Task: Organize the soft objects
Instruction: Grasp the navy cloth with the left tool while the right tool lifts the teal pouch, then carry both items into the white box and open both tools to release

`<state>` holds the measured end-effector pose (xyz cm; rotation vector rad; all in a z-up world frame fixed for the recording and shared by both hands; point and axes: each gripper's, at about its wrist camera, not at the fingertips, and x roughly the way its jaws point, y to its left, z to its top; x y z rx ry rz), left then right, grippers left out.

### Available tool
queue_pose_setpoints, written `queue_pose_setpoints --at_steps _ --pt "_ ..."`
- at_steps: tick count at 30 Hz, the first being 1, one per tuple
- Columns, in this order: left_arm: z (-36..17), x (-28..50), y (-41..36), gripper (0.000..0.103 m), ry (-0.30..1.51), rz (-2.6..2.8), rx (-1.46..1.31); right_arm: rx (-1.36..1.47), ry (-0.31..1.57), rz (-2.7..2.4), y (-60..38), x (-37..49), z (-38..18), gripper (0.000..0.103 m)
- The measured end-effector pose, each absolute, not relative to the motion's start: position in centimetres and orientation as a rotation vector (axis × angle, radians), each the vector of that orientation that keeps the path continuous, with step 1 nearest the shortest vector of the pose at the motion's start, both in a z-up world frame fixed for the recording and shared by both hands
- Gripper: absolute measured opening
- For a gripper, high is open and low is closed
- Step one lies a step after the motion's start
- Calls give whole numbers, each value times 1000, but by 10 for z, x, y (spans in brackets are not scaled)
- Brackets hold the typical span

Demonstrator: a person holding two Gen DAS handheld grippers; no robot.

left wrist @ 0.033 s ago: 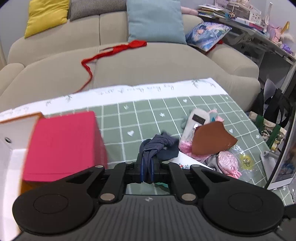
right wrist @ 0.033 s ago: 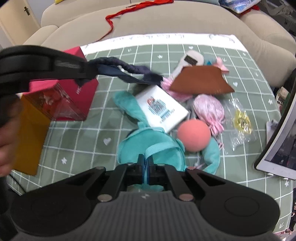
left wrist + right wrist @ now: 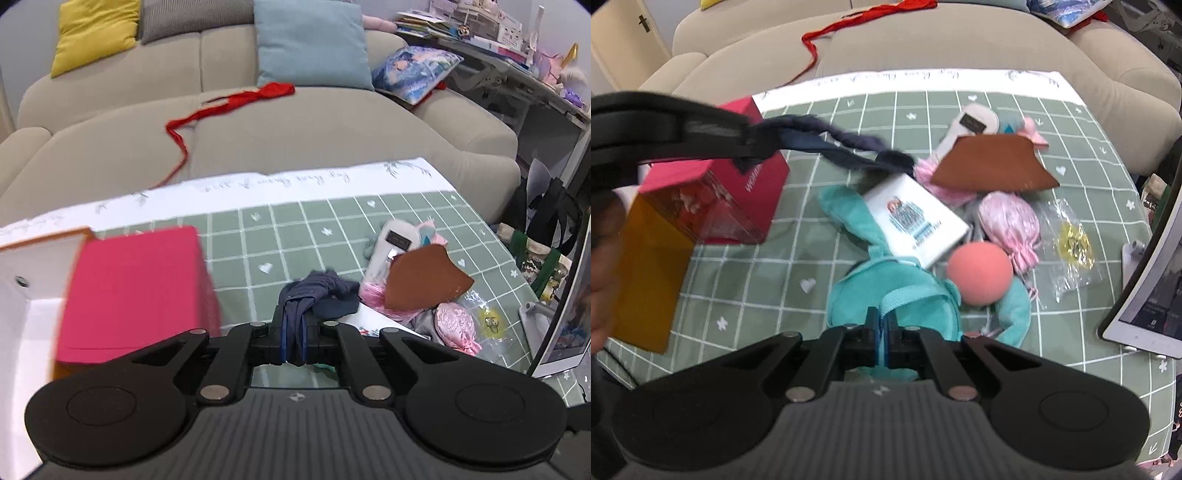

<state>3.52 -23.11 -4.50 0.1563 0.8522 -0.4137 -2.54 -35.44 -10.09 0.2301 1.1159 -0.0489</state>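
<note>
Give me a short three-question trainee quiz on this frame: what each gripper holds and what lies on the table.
1. True or false: the left gripper is shut on the navy cloth.
2. What does the right gripper pinch? A) the pink ball B) the teal bag's strap C) the brown leather piece
3. Fill in: the white booklet lies partly on the ____ bag.

Key: 1 true. 2 B: the strap; the pink ball and brown leather piece lie free. 3 teal.
</note>
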Motion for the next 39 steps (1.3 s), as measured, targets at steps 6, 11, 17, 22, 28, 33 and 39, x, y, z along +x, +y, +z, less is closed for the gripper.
queue_pose_setpoints --at_steps 6,11,17,22,28,33,39 --pt "-3 37 -197 7 859 -381 159 233 1077 -76 -347 -22 -71 0" --pt "27 36 -162 7 833 -375 119 250 1017 -88 -332 -25 -33 0" --pt "55 36 -115 7 822 -379 67 257 970 -63 -300 -22 5 0" --pt "77 36 -74 7 805 -379 10 237 919 -10 -260 -18 36 0" --pt "99 39 -8 7 752 -293 -61 247 807 108 -208 -14 65 0" --pt "90 35 32 7 753 -219 -41 231 769 189 -162 -4 80 0" --pt "59 32 60 7 817 -188 -53 208 732 251 -121 -4 93 0"
